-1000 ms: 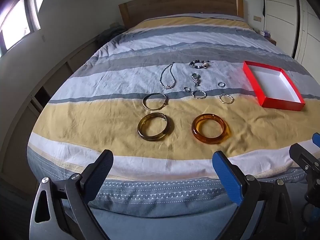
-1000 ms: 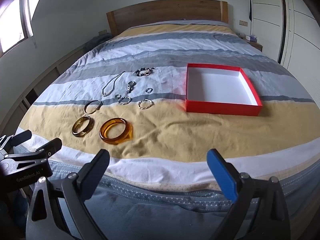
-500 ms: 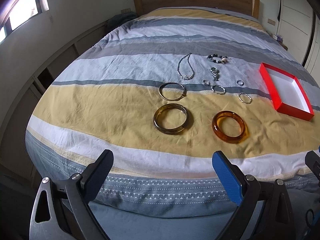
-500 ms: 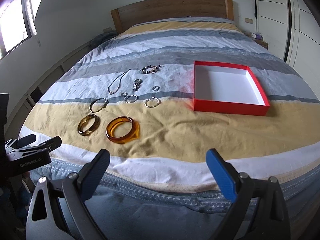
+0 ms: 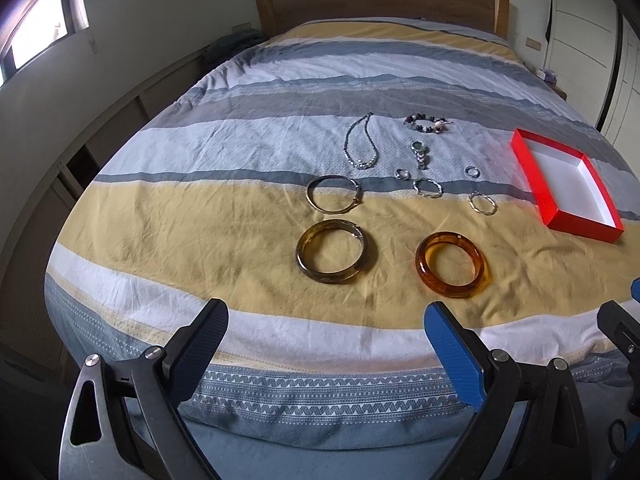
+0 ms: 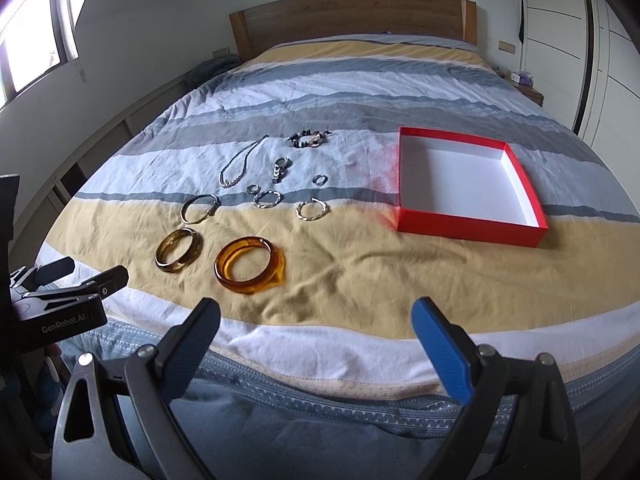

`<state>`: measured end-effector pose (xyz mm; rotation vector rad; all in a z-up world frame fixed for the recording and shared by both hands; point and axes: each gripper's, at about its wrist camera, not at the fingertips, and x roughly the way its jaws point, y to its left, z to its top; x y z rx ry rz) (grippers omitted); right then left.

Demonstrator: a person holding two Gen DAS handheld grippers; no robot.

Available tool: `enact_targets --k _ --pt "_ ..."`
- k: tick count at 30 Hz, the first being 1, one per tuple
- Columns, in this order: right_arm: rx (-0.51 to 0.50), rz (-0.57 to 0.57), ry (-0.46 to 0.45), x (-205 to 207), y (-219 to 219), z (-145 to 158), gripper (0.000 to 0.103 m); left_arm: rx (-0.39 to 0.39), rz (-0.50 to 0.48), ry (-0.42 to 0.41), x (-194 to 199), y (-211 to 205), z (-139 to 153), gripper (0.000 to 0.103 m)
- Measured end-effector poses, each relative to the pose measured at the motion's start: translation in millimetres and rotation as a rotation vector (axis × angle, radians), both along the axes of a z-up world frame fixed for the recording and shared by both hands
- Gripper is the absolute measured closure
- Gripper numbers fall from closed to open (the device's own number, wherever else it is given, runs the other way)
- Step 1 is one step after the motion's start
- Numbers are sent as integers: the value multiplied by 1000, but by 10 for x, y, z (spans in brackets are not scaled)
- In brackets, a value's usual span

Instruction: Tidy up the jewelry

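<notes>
Jewelry lies on a striped bed: an orange bangle (image 5: 450, 264) (image 6: 248, 266), a brown bangle (image 5: 331, 255) (image 6: 177, 249), a thin gold bangle (image 5: 333, 199) (image 6: 199, 208), a chain necklace (image 5: 360, 146) (image 6: 240, 164), a beaded bracelet (image 5: 426, 124) (image 6: 308, 139), a small watch (image 5: 419, 154) (image 6: 280, 169), and several small silver rings and hoops. An empty red box (image 5: 528, 178) (image 6: 468, 234) sits to the right. My left gripper (image 5: 326, 326) is open and empty at the bed's near edge. My right gripper (image 6: 316, 322) is open and empty too, right of the left gripper (image 6: 68, 276).
A wooden headboard (image 6: 352, 20) stands at the far end. White wardrobe doors (image 6: 560, 20) line the right wall and low cabinets (image 5: 120, 120) run along the left under a window. The bed's near edge (image 6: 320, 392) drops off just ahead of both grippers.
Both views have shifted slightly; the left view turned leftward, so the jewelry and red box sit further right in it. Both grippers stay open and empty.
</notes>
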<state>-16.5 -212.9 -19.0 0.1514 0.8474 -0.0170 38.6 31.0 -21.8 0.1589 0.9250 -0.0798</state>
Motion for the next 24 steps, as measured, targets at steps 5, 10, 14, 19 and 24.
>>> enact_targets --k 5,10,14,19,24 --pt "-2 5 3 19 30 -20 6 -10 -14 -2 34 -10 -5 7" --pt "-5 11 10 56 63 -36 6 -7 -28 9 77 -39 -10 8" --pt "-6 14 15 90 85 -41 6 -17 -40 22 107 -43 -39 8" --pt "-11 19 20 125 94 -57 6 -46 -53 31 142 -33 -73 13" --pt "-18 27 26 196 124 -68 6 -42 -66 51 202 -50 -117 22"
